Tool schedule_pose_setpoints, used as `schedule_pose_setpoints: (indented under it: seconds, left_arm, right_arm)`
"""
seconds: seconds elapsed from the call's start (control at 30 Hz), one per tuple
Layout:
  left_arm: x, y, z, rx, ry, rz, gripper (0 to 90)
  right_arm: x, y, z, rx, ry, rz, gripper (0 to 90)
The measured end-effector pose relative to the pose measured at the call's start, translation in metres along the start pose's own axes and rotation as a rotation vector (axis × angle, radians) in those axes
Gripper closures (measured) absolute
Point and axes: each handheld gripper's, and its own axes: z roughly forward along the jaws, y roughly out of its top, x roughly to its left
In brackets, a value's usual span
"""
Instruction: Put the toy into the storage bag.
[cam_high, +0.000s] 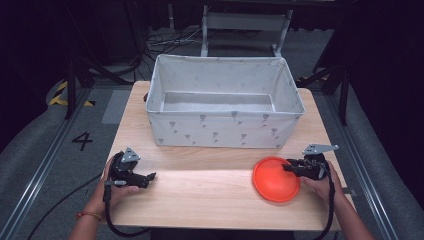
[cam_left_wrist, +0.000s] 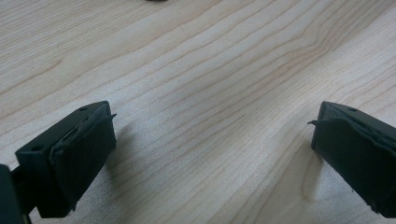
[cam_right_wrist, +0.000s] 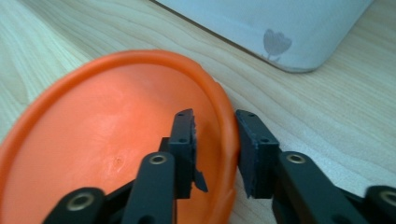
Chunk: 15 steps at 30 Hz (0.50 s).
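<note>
Nearest the person, 2 hands come in from the bottom edge of the high view, each holding a gripper low over the wooden table (cam_high: 210, 200). The left gripper (cam_high: 150, 176) sits near the table's left front corner; in the left gripper view its 2 black jaws stand wide apart over bare wood grain, holding nothing. On the right, the right gripper (cam_high: 286, 167) meets the rim of an orange dish (cam_high: 274, 180) lying on the table. In the right gripper view its jaws are narrow and straddle that rim, 1 inside the dish (cam_right_wrist: 116, 140) and 1 outside, closed on it or nearly so. Farther back, mid-table, stands an open white fabric bin (cam_high: 225, 132) printed with small grey flowers, apart from the dish.
</note>
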Motion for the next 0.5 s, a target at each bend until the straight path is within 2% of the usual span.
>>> schedule_pose_setpoints:
  seconds: [0.13,0.33,0.37,0.5]
  left_arm:
    - [0.0,0.0,0.0,0.0,0.0,0.0,0.1]
    - [0.0,0.0,0.0,0.0,0.0,0.0,0.1]
    - [0.0,0.0,0.0,0.0,0.0,0.0,0.1]
    - [0.0,0.0,0.0,0.0,0.0,0.0,0.1]
  right_arm:
    - [0.003,0.003,-0.007,-0.026,0.019,-0.022,76.0]
    - [0.016,0.013,-0.029,-0.109,0.059,-0.08,82.1]
    - [0.016,0.013,-0.029,-0.109,0.059,-0.08,82.1]
    - [0.033,0.021,-0.044,-0.131,0.039,-0.172,82.4]
